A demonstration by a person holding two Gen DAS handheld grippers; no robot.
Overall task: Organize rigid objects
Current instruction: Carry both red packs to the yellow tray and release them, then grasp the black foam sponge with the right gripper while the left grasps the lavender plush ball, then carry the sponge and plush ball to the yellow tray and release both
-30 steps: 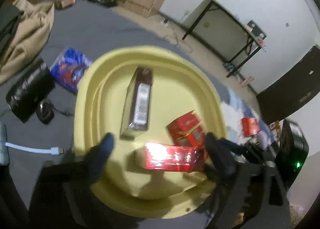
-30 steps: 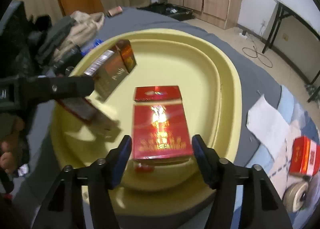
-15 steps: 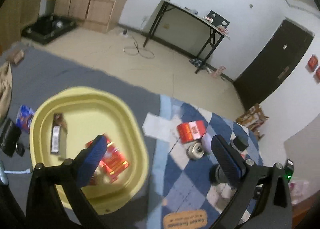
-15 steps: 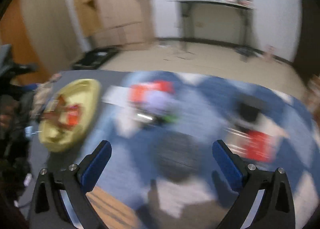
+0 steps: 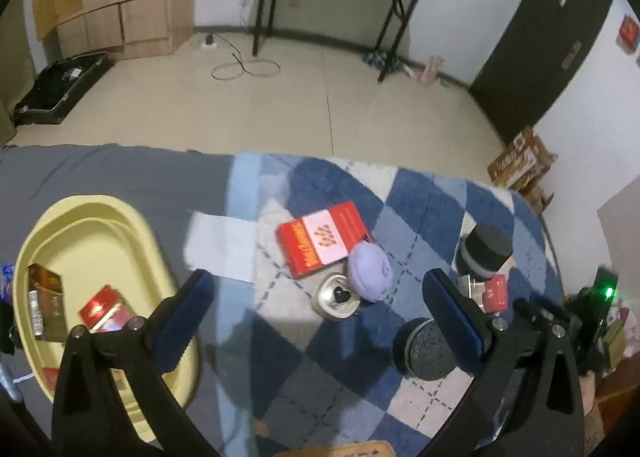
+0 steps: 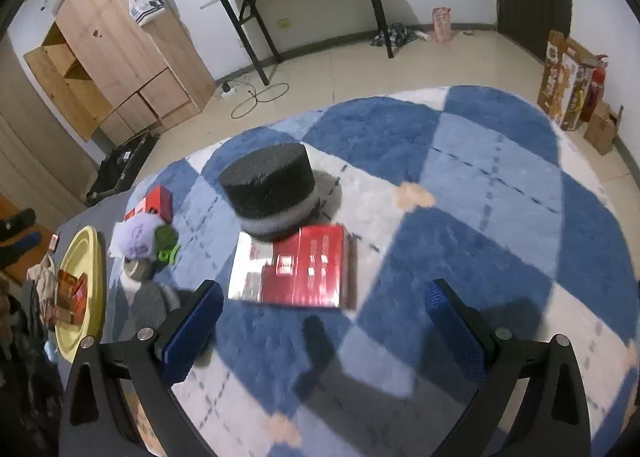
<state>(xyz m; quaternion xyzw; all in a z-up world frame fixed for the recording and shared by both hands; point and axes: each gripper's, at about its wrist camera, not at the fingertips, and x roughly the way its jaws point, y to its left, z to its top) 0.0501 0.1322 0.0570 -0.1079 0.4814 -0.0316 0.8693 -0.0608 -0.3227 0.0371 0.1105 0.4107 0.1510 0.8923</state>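
A: We see the left gripper [image 5: 316, 313] with its jaws spread wide and nothing between them, hanging over the blue checked blanket [image 5: 432, 193]. At our nine o'clock lies the yellow tray [image 5: 100, 217], and in it a brown-gold pack [image 5: 44, 297] and a red pack [image 5: 106, 307], side by side.

B: We agree. Just past the left fingertips, at about twelve o'clock, we find a red and pink box [image 5: 324, 239] lying flat, with a lilac pouch [image 5: 370, 271] touching its near right corner and a silver can [image 5: 338, 297] just beside the pouch. At two o'clock stands a black and grey cylinder [image 5: 484, 251], and a dark round pad [image 5: 424, 349] sits near the right-hand finger.

A: And the right gripper [image 6: 320, 325]? We read its jaws as fully apart too; they have just been opening, and nothing is between the pads.

B: Yes. Straight ahead of it, at twelve o'clock, a red and silver flat box [image 6: 296, 271] lies on the blanket, its far edge touching the black and grey cylinder [image 6: 272, 189]. We cannot tell whether the box is tucked under the cylinder.

A: From that view the tray [image 6: 82, 257] is far off at nine o'clock, seen edge-on, with red packs in it.
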